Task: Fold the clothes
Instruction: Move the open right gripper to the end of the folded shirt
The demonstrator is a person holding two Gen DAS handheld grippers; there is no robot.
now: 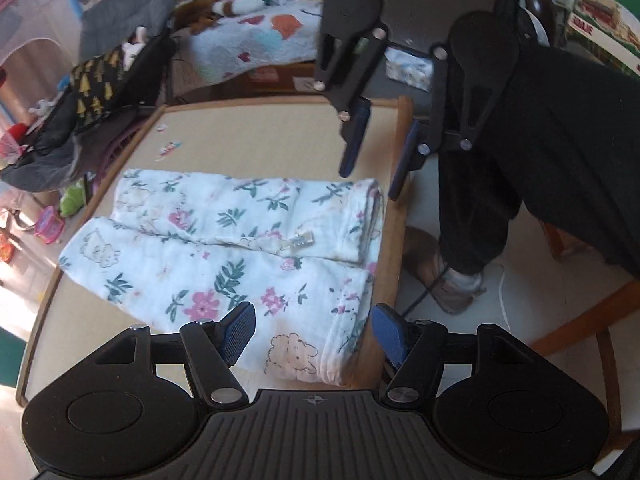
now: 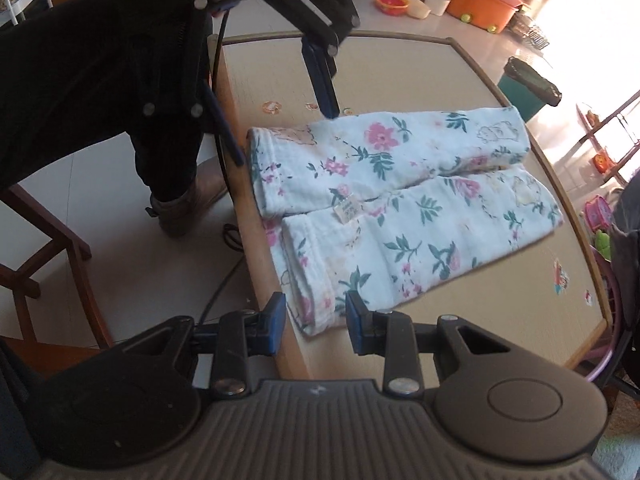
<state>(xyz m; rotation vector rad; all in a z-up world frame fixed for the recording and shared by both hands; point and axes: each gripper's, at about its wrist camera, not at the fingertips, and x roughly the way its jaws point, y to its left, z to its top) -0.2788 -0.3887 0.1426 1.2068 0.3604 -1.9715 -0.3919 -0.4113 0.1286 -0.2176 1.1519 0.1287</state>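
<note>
1. The left hand-held gripper (image 1: 314,330) hovered with jaws apart and empty over the folded floral garment (image 1: 240,256).
2. The right hand-held gripper (image 2: 316,326) also stood apart and empty.
3. The garment lay at the edge of the bench (image 1: 256,136); a careless pinch there could undo the folds or drag it off.

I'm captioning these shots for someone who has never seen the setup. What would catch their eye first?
The white floral cloth, folded into two long panels side by side, lies on the tan table near its edge. A black tool with blue pads hovers at each end of it: the left tool with its jaws wide open over one end, the right tool open over the other. Behind is a cluttered room with an orange tub on the floor.
</note>
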